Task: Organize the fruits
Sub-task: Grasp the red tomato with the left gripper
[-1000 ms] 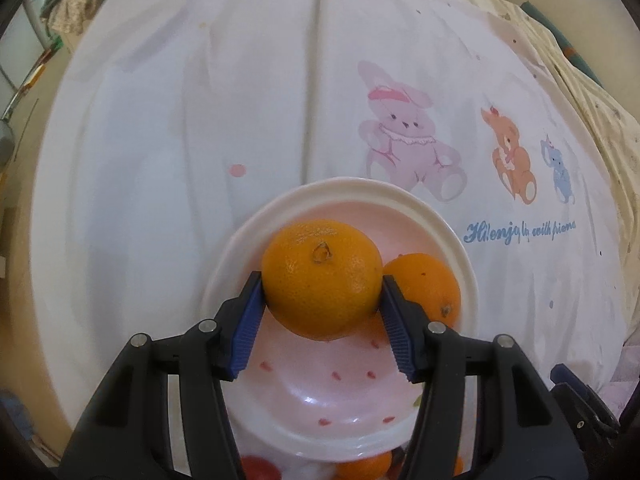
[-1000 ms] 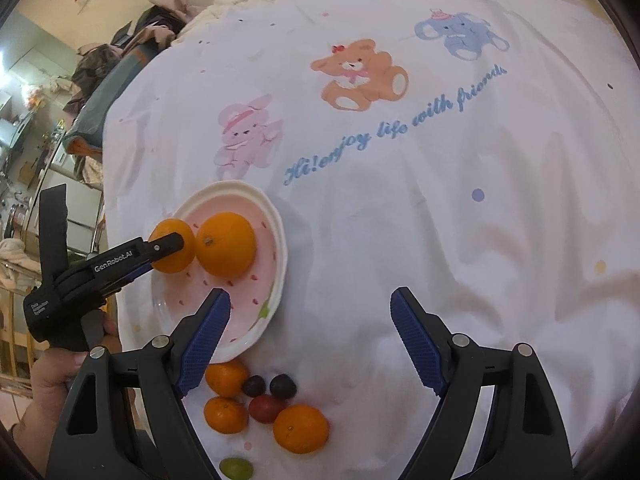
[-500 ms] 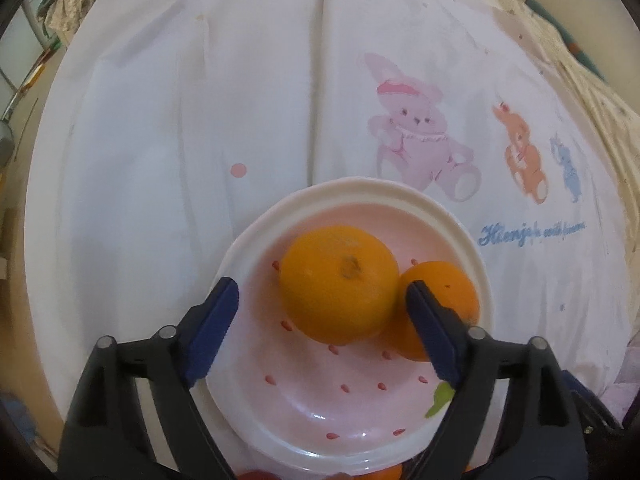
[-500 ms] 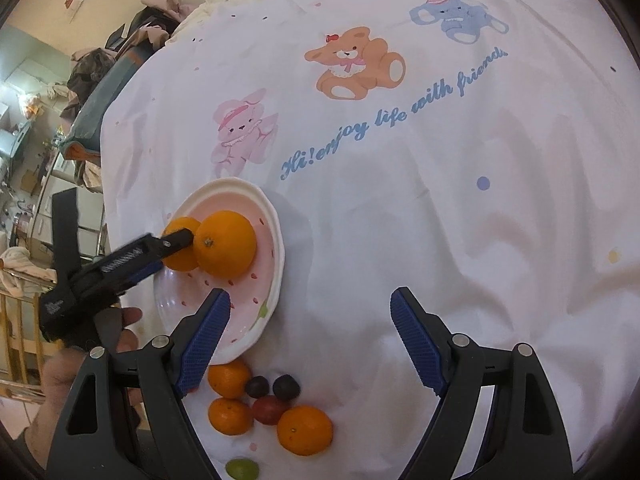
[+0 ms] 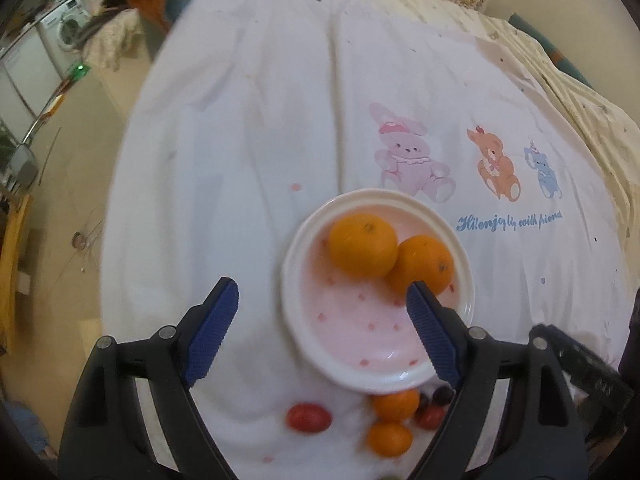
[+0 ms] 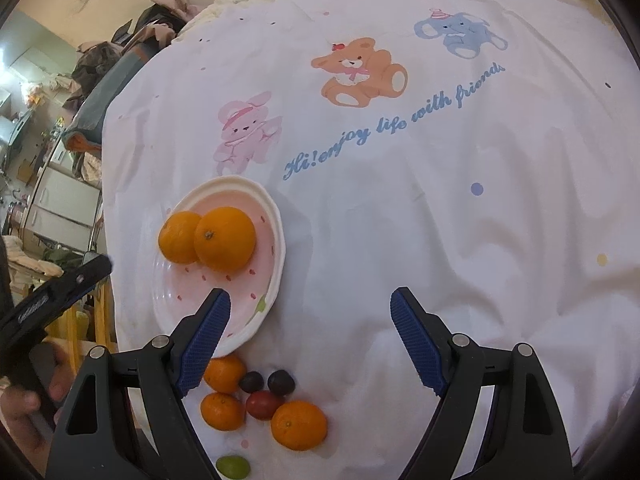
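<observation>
White sheet [image 6: 400, 240] with printed bunny [image 6: 244, 132], bear [image 6: 356, 72], elephant [image 6: 460, 34] and blue lettering, spread wide under everything. On it, a pink-spotted plate [image 6: 264, 312] holding two oranges touching each other: one [image 5: 363, 244] toward the plate's far rim in the left wrist view, the other [image 5: 424, 265] just beside it. Left gripper [image 5: 322, 304] above the plate's near side, blue pads [image 5: 210, 332] wide apart, nothing between them; right-hand pad over the plate's edge, close to the second orange. Right gripper [image 6: 310, 316] over bare sheet beside the plate, fingers [image 6: 416, 340] spread wide, empty; left pad overlapping the plate's rim. Off the plate, near its lower edge, a loose cluster: three small oranges [image 6: 299, 425], [image 6: 223, 411], [image 6: 225, 373], two dark grapes [image 6: 281, 382], [image 6: 251, 381] side by side, a red one [image 6: 264, 404] just below them, and a green grape [image 6: 233, 466] lowest. In the left wrist view, one more red fruit [image 5: 309, 418] apart, left of the cluster.
</observation>
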`<action>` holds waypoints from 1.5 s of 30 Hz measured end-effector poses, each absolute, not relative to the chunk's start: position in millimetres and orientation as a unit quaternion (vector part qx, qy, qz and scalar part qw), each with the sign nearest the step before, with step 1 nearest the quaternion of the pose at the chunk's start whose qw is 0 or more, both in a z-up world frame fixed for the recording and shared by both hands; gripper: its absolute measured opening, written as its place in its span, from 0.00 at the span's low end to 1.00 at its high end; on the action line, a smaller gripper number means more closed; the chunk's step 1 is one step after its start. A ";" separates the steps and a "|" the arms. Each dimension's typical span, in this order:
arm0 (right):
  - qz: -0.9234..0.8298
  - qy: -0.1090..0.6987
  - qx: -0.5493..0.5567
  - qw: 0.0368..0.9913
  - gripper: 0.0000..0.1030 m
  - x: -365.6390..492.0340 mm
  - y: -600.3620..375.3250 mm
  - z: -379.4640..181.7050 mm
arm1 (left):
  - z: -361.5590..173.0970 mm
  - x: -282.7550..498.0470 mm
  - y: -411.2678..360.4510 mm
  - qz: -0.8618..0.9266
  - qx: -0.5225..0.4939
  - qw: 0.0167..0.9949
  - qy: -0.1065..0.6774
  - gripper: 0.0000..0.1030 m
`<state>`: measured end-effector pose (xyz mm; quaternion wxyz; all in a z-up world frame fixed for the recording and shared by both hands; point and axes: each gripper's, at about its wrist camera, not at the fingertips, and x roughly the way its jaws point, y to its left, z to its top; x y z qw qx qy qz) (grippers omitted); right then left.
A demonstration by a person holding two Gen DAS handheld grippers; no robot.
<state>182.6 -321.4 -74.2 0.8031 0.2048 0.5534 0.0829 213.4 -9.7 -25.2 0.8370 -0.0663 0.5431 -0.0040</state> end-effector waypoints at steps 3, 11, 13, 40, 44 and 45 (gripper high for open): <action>0.089 0.554 0.195 0.804 0.82 174.9 -317.4 -70.5 | -25.8 193.7 4.5 0.005 -0.085 0.831 0.550 0.81; 0.114 0.567 0.175 0.797 0.82 141.6 -305.7 -66.5 | -46.0 142.9 29.5 0.026 -0.107 0.807 0.580 0.81; 0.114 0.567 0.173 0.797 0.82 132.3 -302.9 -65.8 | -51.6 135.3 28.6 0.027 -0.105 0.803 0.586 0.81; 0.084 0.592 0.209 0.774 0.82 126.5 -299.2 -82.9 | -118.3 136.6 -29.7 -0.028 0.032 0.770 0.637 0.49; 0.084 0.594 0.209 0.773 0.82 127.0 -300.5 -83.7 | -116.3 137.5 -35.1 -0.032 0.039 0.775 0.630 0.38; 0.083 0.595 0.206 0.772 0.82 127.4 -300.4 -84.5 | -116.1 137.8 -36.4 -0.042 0.034 0.773 0.632 0.34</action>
